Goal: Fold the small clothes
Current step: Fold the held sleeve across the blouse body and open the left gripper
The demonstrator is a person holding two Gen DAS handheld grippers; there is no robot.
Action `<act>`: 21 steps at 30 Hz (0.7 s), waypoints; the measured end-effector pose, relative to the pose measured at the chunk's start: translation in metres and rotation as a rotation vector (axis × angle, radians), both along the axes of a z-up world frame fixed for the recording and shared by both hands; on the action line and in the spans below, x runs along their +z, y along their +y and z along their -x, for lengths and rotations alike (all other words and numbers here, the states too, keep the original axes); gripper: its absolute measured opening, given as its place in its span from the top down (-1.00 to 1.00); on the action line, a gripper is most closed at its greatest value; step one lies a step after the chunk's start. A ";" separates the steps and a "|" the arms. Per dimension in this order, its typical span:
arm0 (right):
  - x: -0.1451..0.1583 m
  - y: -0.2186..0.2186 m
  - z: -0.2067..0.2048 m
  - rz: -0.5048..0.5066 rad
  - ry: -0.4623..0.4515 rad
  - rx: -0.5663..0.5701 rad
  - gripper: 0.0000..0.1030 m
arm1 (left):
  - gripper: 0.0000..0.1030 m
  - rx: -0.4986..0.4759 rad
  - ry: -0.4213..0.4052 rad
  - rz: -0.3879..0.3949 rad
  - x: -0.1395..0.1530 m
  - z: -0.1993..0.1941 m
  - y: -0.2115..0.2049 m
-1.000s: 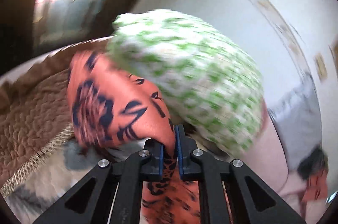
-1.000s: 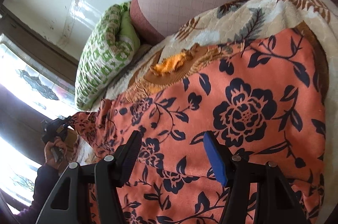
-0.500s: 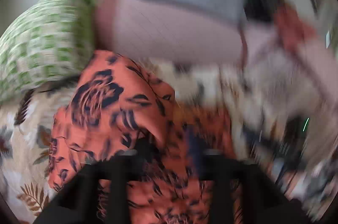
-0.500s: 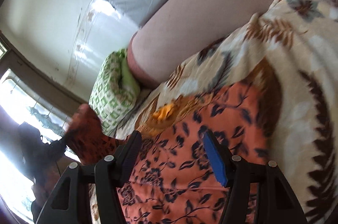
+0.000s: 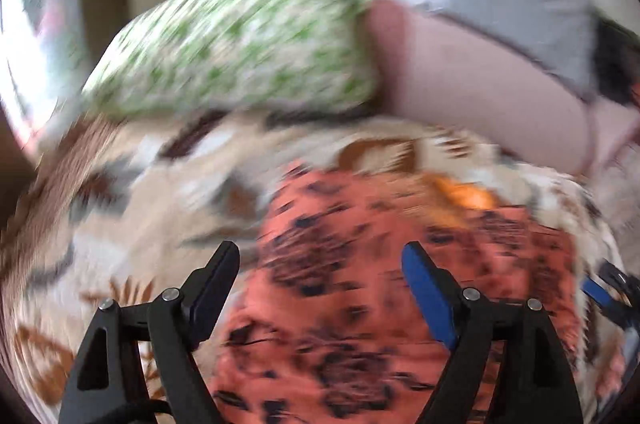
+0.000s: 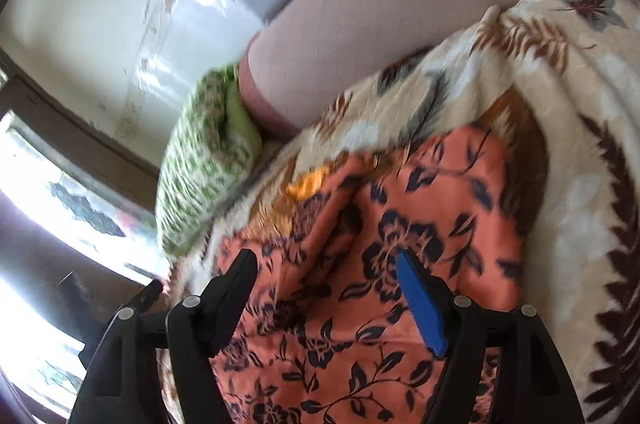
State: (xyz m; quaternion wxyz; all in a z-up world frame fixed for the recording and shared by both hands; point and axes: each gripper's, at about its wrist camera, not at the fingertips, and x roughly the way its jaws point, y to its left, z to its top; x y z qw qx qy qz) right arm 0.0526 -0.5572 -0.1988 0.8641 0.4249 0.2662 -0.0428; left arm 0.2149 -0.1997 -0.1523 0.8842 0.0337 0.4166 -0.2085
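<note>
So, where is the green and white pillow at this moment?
The green and white pillow lies at the head of the bed, left of centre in both wrist views, against the pink bolster and beyond the orange floral cloth.

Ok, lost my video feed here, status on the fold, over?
Left hand-held gripper open, empty. Right hand-held gripper open, empty. Orange floral garment lying on the leaf-print blanket, one fold showing. Nothing in the way.

green pillow (image 6: 208, 159) and pink cushion (image 6: 360, 35) crowding far edge
</note>
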 end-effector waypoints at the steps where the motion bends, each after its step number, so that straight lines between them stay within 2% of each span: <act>1: 0.001 0.007 -0.006 0.041 0.030 0.010 -0.46 | -0.62 0.024 0.018 0.007 -0.010 -0.007 0.007; 3: 0.005 0.021 -0.019 0.117 0.071 0.026 -0.46 | -0.62 0.049 0.066 -0.017 -0.023 -0.023 0.013; 5: 0.011 0.031 -0.033 0.171 0.096 0.034 -0.46 | -0.62 0.088 0.063 -0.081 -0.030 -0.035 0.015; 7: 0.021 0.047 -0.063 0.263 0.148 0.052 -0.46 | -0.62 0.116 0.051 -0.087 -0.036 -0.041 0.020; 8: 0.024 0.053 -0.075 0.297 0.171 0.062 -0.46 | -0.62 0.108 0.084 -0.076 -0.041 -0.046 0.021; 10: 0.028 0.075 -0.115 0.420 0.259 0.094 -0.46 | -0.62 0.091 0.111 -0.064 -0.042 -0.048 0.022; 13: 0.019 0.096 -0.161 0.534 0.390 0.145 -0.46 | -0.62 0.082 0.146 -0.135 -0.058 -0.050 0.012; 15: 0.005 0.109 -0.187 0.620 0.519 0.156 -0.46 | -0.59 0.073 0.176 -0.115 -0.060 -0.050 0.013; 17: -0.009 0.117 -0.203 0.737 0.619 0.153 -0.46 | -0.50 0.063 0.184 -0.102 -0.060 -0.050 0.014; 18: -0.011 0.116 -0.204 0.760 0.623 0.144 -0.42 | -0.31 0.058 0.192 -0.092 -0.060 -0.051 0.013; 19: -0.012 0.111 -0.203 0.758 0.639 0.124 0.01 | -0.04 0.053 0.200 -0.077 -0.061 -0.052 0.014; 20: -0.012 0.107 -0.203 0.747 0.663 0.121 0.37 | 0.10 0.050 0.210 -0.059 -0.060 -0.052 0.015; 21: -0.009 0.095 -0.194 0.699 0.662 0.108 0.65 | 0.36 0.043 0.217 -0.036 -0.059 -0.052 0.016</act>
